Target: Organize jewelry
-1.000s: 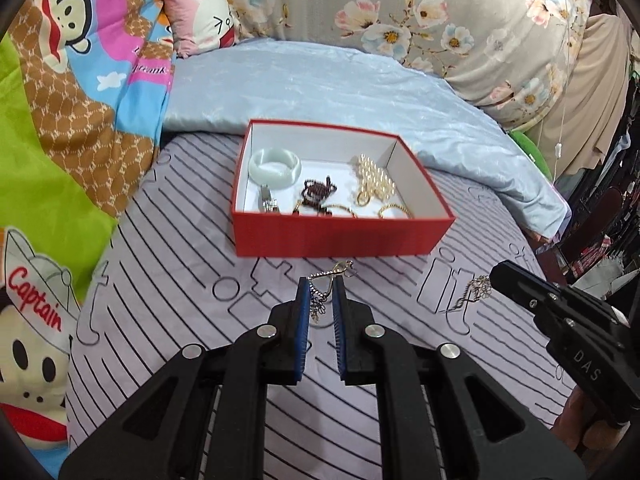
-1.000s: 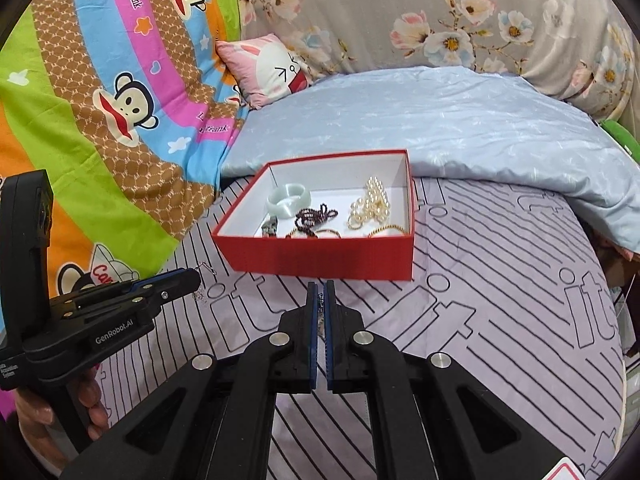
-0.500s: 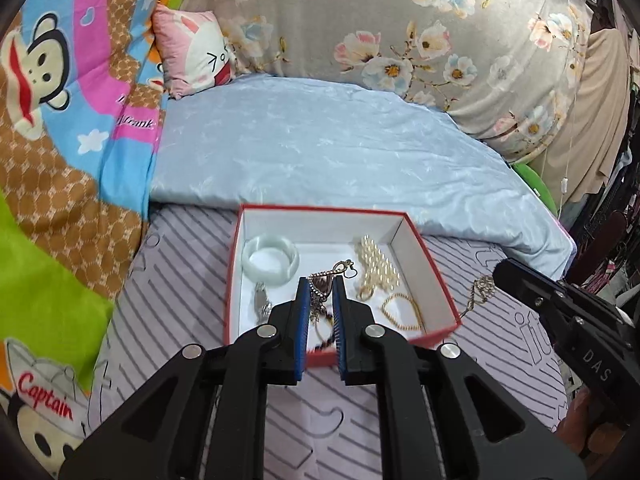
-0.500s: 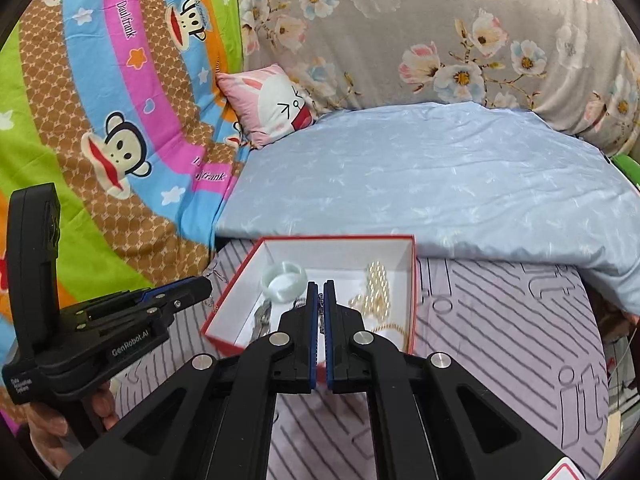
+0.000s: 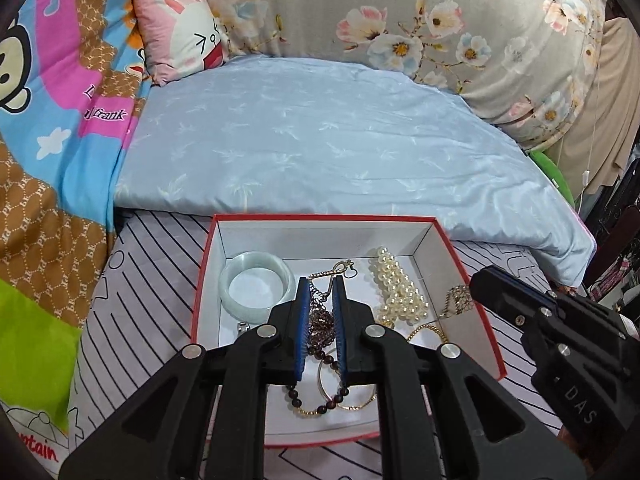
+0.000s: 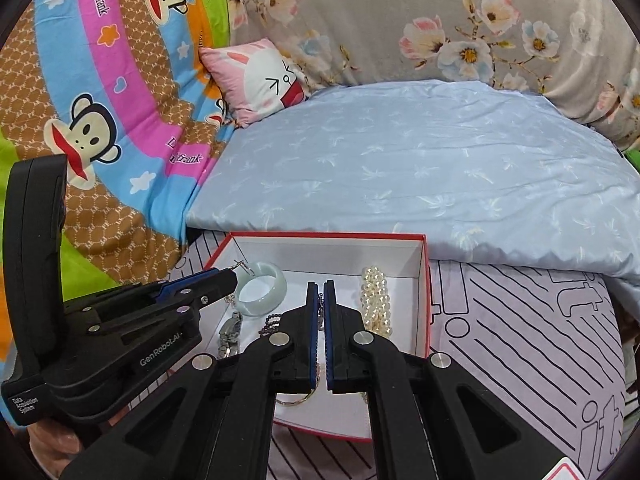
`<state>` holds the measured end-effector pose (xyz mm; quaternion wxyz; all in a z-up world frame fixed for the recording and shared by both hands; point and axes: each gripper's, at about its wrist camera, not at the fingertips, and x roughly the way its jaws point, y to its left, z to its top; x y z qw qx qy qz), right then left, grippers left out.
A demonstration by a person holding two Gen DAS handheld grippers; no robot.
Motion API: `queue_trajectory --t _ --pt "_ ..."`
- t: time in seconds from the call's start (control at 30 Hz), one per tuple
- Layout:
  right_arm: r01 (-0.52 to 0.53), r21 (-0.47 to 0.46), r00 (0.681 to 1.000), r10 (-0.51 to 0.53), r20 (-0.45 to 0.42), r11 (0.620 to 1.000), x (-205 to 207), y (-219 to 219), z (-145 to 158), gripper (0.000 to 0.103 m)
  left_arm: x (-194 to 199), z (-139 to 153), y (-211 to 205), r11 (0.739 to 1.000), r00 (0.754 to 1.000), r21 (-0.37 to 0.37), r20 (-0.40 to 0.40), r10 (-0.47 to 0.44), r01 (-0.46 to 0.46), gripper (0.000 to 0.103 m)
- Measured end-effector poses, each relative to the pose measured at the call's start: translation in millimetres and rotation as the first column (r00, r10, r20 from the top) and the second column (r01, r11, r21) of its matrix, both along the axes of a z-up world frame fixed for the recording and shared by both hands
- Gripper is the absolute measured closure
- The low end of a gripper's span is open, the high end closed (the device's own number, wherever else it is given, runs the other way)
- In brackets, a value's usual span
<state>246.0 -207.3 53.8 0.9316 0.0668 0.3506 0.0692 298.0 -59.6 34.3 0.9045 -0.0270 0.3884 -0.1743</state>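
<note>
A red box (image 5: pixel 460 264) with a white inside lies on the striped bedspread. In it are a pale jade bangle (image 5: pixel 256 284), a pearl strand (image 5: pixel 396 284), a dark bead bracelet (image 5: pixel 320 380), a gold bangle (image 5: pixel 352 396) and a watch (image 6: pixel 230 332). My left gripper (image 5: pixel 320 286) hangs over the box's middle, shut on a thin chain with a clasp (image 5: pixel 340 269). My right gripper (image 6: pixel 320 292) is also over the box, shut on a fine chain (image 6: pixel 320 312). In the left wrist view a gold ornament (image 5: pixel 458 296) dangles at the right gripper's tip (image 5: pixel 476 280).
A light blue quilt (image 5: pixel 320 140) lies just behind the box. A pink cartoon pillow (image 5: pixel 180 36) and floral bedding (image 5: pixel 460 32) are further back, and a bright monkey-print blanket (image 6: pixel 100 120) rises on the left. Striped bedspread (image 6: pixel 520 340) stretches to the right.
Both grippers have travelled forward from the bedspread in front of the box to above its inside, each still carrying its chain. The jaws have kept the same width.
</note>
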Motion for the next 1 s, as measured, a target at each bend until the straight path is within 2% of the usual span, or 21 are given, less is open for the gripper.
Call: queue_trajectory --t 0.3,0.37,0.4,0.5,0.63,1.0 --pt "0.010 -0.018 1.000 -0.010 -0.018 1.000 10.4 1.3 -16.5 0.100 15.7 -14.6 -8.1 1.000 1.000 0.023 -0.014 0.007 -0.007 0.091" --pt "0.017 -0.013 1.000 -0.017 -0.018 1.000 10.8 1.3 -18.7 0.095 17.7 -17.5 -7.9 0.999 1.000 0.034 -0.015 0.018 -0.018 0.090" --pt "0.019 -0.011 1.000 -0.019 -0.021 1.000 11.1 1.2 -19.8 0.094 19.2 -19.5 -7.7 0.999 0.999 0.036 -0.022 0.025 -0.024 0.086" --pt "0.025 -0.013 0.999 -0.026 -0.021 1.000 9.9 2.0 -21.8 0.086 20.8 -22.6 -4.2 0.997 0.998 0.046 -0.027 0.065 -0.064 0.056" --pt "0.030 -0.014 0.999 -0.030 -0.016 0.999 6.7 3.0 -20.6 0.078 17.5 -20.8 -1.0 0.996 0.997 0.053 -0.017 0.074 -0.073 0.055" --pt "0.029 -0.014 1.000 -0.029 -0.008 0.999 -3.6 7.8 -14.0 0.077 4.5 -11.0 -4.0 0.996 0.998 0.062 0.000 0.059 -0.059 0.055"
